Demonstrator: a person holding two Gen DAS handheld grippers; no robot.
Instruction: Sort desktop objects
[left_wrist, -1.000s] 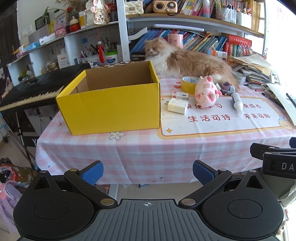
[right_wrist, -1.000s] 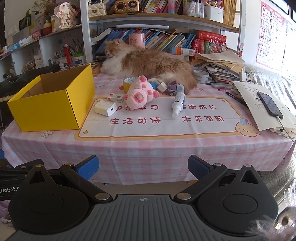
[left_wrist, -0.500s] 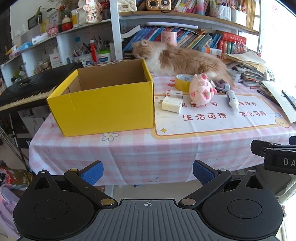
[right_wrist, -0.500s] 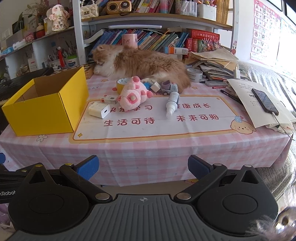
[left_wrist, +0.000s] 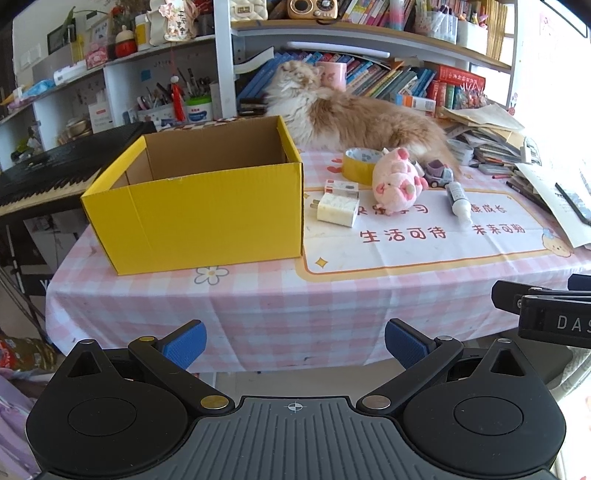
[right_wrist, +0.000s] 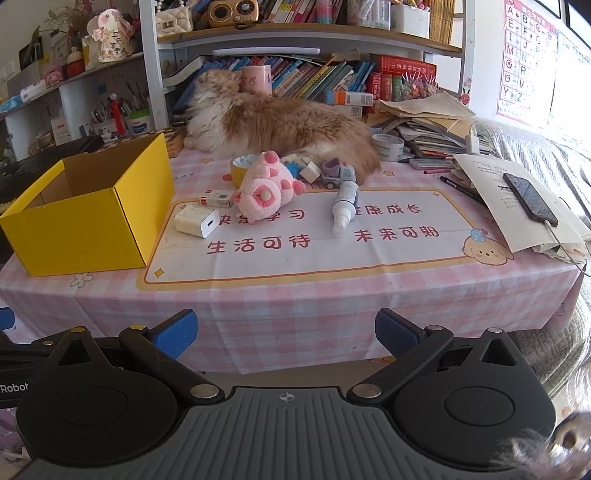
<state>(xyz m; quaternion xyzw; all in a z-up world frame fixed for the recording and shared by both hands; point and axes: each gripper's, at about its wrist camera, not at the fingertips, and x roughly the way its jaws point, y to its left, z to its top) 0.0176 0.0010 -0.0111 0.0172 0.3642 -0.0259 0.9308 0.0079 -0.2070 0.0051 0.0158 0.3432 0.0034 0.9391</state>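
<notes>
An empty yellow cardboard box (left_wrist: 207, 218) (right_wrist: 85, 218) stands on the left of the table. Right of it lie a white charger (left_wrist: 338, 210) (right_wrist: 195, 221), a small white box (right_wrist: 218, 198), a pink plush pig (left_wrist: 395, 181) (right_wrist: 264, 188), a yellow tape roll (left_wrist: 360, 164), a toy car (right_wrist: 338, 173) and a white bottle (left_wrist: 458, 201) (right_wrist: 345, 206). My left gripper (left_wrist: 295, 343) and right gripper (right_wrist: 286, 332) are both open and empty, held in front of the table's near edge.
An orange-and-white cat (right_wrist: 273, 125) lies behind the objects. A phone (right_wrist: 530, 199) rests on papers at the right, beside a stack of papers and books (right_wrist: 424, 118). Bookshelves (right_wrist: 314, 33) stand behind; a keyboard (left_wrist: 48, 177) is left of the table.
Both grippers have drawn back a little and shifted; the table looks slightly farther. The cat has turned its head away toward the shelf. The desktop objects have not moved.
</notes>
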